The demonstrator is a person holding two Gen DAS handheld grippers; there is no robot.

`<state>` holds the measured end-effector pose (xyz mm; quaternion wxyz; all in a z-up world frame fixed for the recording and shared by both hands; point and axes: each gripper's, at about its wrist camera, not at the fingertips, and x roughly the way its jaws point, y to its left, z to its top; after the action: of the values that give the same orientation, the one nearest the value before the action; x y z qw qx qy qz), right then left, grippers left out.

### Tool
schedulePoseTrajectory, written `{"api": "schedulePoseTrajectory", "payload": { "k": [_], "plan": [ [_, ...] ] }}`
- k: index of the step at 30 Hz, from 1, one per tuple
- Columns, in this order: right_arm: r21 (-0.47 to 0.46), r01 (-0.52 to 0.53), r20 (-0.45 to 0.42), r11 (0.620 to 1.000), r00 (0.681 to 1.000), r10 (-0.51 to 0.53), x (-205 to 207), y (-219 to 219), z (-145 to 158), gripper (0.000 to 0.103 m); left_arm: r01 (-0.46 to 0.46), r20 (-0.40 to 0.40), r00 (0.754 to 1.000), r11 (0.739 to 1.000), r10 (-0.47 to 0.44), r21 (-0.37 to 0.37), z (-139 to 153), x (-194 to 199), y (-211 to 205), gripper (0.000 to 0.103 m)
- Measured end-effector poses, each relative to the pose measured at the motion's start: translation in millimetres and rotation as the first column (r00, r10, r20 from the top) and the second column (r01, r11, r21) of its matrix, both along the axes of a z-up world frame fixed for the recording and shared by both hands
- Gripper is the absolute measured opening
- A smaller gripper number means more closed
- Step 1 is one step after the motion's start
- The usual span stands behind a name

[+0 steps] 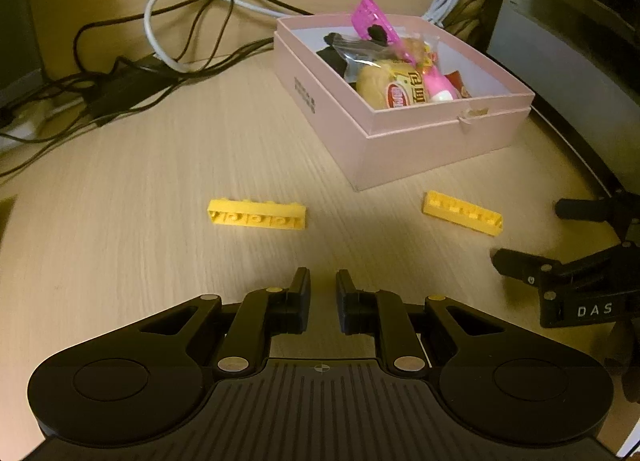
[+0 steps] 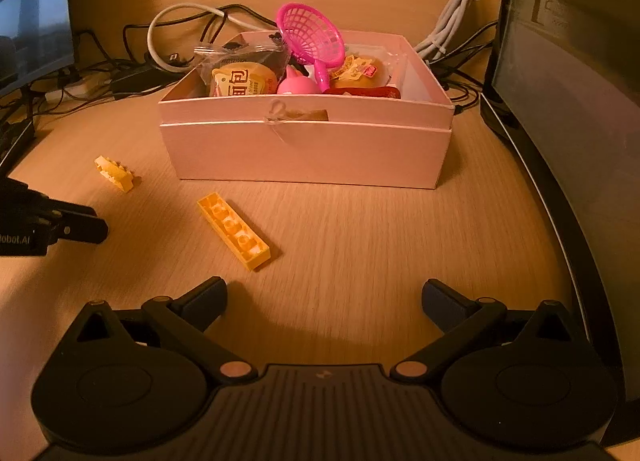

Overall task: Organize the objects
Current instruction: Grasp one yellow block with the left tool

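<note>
In the left wrist view, the left gripper [image 1: 323, 289] has its two black fingers close together with nothing between them, above the light wooden table [image 1: 160, 165]. Two long yellow plastic bricks lie on the table: the left yellow brick [image 1: 256, 214] and the right yellow brick [image 1: 462, 213], near the pink cardboard box [image 1: 400, 141] full of snacks and toys. In the right wrist view, the right gripper [image 2: 324, 299] has its fingers wide apart and holds nothing. One yellow brick [image 2: 234, 230] lies just ahead of it, before the box [image 2: 308, 153].
</note>
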<state>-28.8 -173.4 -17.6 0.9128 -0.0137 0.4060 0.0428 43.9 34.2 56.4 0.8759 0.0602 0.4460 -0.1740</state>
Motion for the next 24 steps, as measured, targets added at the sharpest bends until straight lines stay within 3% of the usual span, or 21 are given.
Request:
{"api": "schedulePoseTrajectory", "payload": {
  "k": [3,5,8,11,13,21,24],
  "plan": [
    [-0.001,-0.021,-0.013,1.000,1.000,0.021,2.3,-0.7,1.3,0.103,0.073,-0.040,0.996,0.993,-0.077,-0.096,1.9,6.0,10.2,0.016],
    [-0.002,-0.031,-0.025,1.000,0.999,0.031,4.2,-1.0,2.0,0.103,0.120,0.001,0.993,0.985,-0.120,-0.126,10.4,10.0,21.7,0.016],
    [-0.004,-0.053,-0.033,0.999,0.998,0.053,6.5,-2.0,2.5,0.103,0.220,0.105,0.970,0.975,-0.220,0.013,23.3,21.3,29.0,0.016],
    [-0.005,-0.061,-0.043,0.998,0.997,0.060,8.7,-2.9,2.9,0.103,0.324,0.162,0.922,0.931,-0.351,0.168,27.7,37.9,31.7,0.017],
    [-0.005,-0.069,-0.048,0.998,0.996,0.069,9.2,-3.2,3.3,0.103,0.377,0.139,0.901,0.900,-0.412,0.220,28.1,51.2,31.5,0.017],
    [-0.005,-0.102,-0.062,0.995,0.993,0.102,8.0,-4.9,5.1,0.103,0.593,-0.041,0.802,0.786,-0.596,0.178,21.5,80.7,30.7,0.020],
    [-0.005,-0.098,-0.063,0.995,0.993,0.097,7.7,-4.6,5.8,0.103,0.632,-0.057,0.769,0.745,-0.636,0.213,18.9,80.4,25.9,0.024]
  ]
}}
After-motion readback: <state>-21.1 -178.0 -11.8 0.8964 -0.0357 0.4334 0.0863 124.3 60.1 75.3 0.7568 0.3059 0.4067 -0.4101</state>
